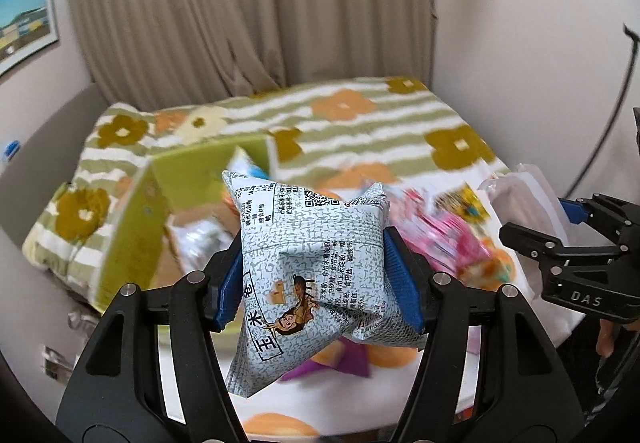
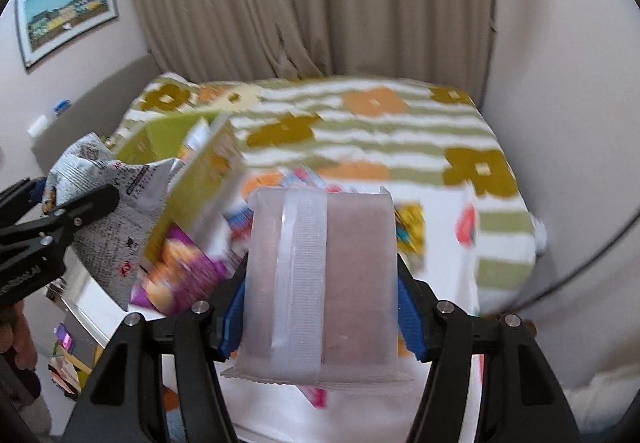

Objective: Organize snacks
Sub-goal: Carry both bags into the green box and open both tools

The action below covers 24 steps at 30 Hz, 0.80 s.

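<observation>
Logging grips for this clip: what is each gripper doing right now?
Left gripper: closed on the grey-white printed snack bag.
Right gripper: closed on the frosted translucent packet.

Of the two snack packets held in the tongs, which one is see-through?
The frosted translucent packet in the right tongs; the printed pale-blue packet in the left tongs is opaque.

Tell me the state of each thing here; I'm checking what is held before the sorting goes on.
Left tool: shut on the grey-white snack bag.
Grey-white snack bag: sealed, puffy, crumpled, lifted off the table.
Right tool: shut on the frosted packet.
Frosted packet: sealed, held upright.
Green box: open, snacks inside.
Loose snacks: scattered on the white table, blurred.
Curtain: drawn.
</observation>
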Available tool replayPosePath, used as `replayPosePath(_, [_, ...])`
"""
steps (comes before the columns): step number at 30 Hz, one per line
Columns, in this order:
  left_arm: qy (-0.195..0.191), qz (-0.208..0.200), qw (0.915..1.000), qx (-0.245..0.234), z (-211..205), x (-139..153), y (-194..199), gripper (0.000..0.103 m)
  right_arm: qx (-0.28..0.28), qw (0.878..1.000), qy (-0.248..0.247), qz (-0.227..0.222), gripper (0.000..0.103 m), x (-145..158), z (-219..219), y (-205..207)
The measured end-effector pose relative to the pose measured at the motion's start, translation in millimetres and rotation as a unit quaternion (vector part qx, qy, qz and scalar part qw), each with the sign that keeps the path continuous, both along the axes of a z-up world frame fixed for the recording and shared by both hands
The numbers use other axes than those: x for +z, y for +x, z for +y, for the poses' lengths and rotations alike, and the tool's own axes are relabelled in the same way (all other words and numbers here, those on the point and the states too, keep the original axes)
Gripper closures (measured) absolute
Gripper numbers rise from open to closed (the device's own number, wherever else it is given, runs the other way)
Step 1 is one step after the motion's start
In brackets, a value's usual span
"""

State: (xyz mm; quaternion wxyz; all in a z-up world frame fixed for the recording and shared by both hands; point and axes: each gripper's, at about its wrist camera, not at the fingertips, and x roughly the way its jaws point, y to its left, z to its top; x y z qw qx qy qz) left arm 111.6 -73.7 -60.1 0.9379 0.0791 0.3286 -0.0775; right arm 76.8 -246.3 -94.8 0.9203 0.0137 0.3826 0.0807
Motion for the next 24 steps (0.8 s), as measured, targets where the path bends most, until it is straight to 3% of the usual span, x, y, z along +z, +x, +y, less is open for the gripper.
replayPosePath(5, [-0.006,-0.001,0.9995,0.033,61,15,27,0.043,0.040,0.999,0.017,-0.021,0.044,30,54,30])
replayPosePath(9, [-0.003,0.015,0.9985,0.053,110,10,52,0.043,0.064,0.997,0.032,-0.023,0.044,40,105,57])
replayPosePath(14, [-0.005,0.056,0.9971,0.050,163,-14,82,0.043,0.086,0.995,0.048,-0.006,0.044,35,162,87])
replayPosePath(20, [-0.014,0.101,0.9947,0.015,190,-52,108,0.042,0.085,0.995,0.051,0.030,0.045,13,211,113])
replayPosePath(22, [-0.022,0.116,0.9930,-0.001,195,-61,114,0.038,0.076,0.995,0.049,0.040,0.045,7,221,118])
replayPosePath(24, [-0.014,0.120,0.9926,-0.006,199,-66,122,0.007,0.064,0.996,0.045,0.048,0.045,2,228,122])
